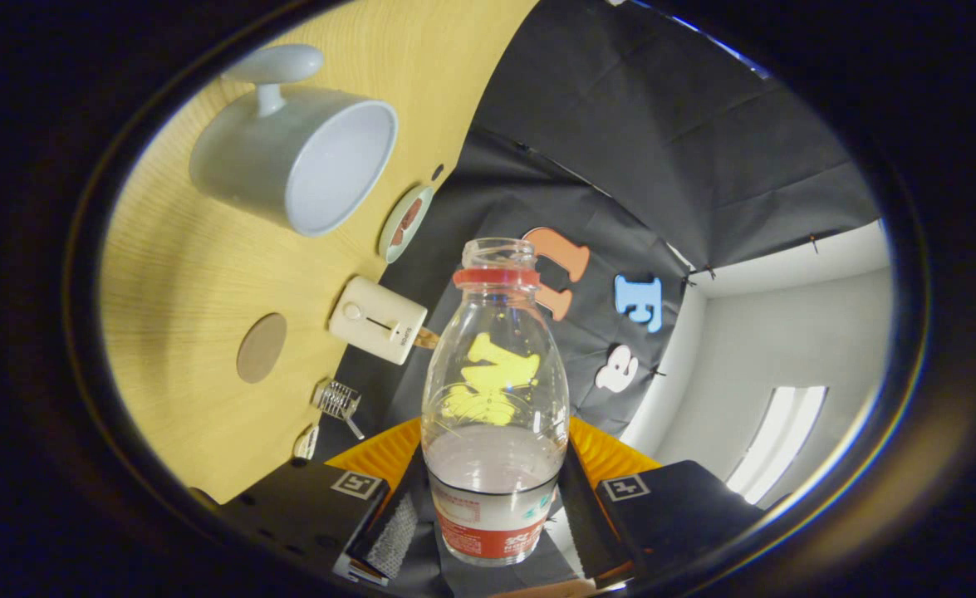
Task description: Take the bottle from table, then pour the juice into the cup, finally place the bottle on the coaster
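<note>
My tongs pinch the clear bottle near its base, both fingers pressed against its labelled sides. It is uncapped, with a little pale juice lying low inside. The whole view is tilted. Beyond the bottle, on the wooden bench, sit the white cup, the round coaster and a cream toaster.

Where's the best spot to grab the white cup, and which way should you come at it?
The gripper is shut on the bottle, so it's busy. For the cup, I'd probably pinch the handle, coming from the handle side opposite the bottle. The handle is slim and sticks out; the round body looks too wide.
</note>
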{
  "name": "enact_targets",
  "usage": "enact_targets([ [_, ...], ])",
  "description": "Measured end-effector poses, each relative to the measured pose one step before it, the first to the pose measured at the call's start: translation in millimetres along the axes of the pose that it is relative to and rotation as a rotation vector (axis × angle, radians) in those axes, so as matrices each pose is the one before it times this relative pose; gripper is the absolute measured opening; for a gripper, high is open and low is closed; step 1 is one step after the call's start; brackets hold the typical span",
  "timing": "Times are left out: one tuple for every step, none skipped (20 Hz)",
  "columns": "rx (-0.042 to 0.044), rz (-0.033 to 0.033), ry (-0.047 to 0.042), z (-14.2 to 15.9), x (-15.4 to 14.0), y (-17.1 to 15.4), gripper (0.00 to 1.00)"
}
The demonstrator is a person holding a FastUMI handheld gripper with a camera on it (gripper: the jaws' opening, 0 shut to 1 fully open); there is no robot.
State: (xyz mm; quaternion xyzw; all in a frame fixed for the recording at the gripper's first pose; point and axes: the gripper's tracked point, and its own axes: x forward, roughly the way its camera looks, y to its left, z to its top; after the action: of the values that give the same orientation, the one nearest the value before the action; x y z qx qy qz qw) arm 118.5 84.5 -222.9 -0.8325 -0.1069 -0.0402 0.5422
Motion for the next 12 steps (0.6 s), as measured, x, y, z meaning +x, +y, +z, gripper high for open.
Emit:
enact_targets([
  [0.03719,-0.00099,0.00652,-1.2,0.77,-2.13,0.81],
  [0.05319,0.00574,0.02037,-4.35,1.44,-0.07,0.81],
  [0.06269,0.01649,0.02034,-2.9,1.97,1.02,0.81],
  [0.05902,0.01197,0.02037,-2.23,3.63,-2.68,0.81],
  [0.05161,0.00287,0.01421,-1.0,2.16,-4.38,0.81],
  [0.06131,0.01141,0.01125,-1.04,2.79,-0.42,0.81],
  [0.07305,0.02034,0.01929,-1.01,1.35,1.98,0.81],
  [0.07409,0.01906,0.01452,-2.05,2.63,0.57,0.82],
  [0.07244,0.00842,0.01002,-0.32,3.12,-0.41,0.81],
  [0.07209,0.00053,0.01639,-4.96,2.75,-3.26,0.82],
  [0.06851,0.00514,0.00964,-2.53,2.27,-1.49,0.82],
  [0.07086,0.00234,0.01734,-3.14,5.83,-2.37,0.82],
])
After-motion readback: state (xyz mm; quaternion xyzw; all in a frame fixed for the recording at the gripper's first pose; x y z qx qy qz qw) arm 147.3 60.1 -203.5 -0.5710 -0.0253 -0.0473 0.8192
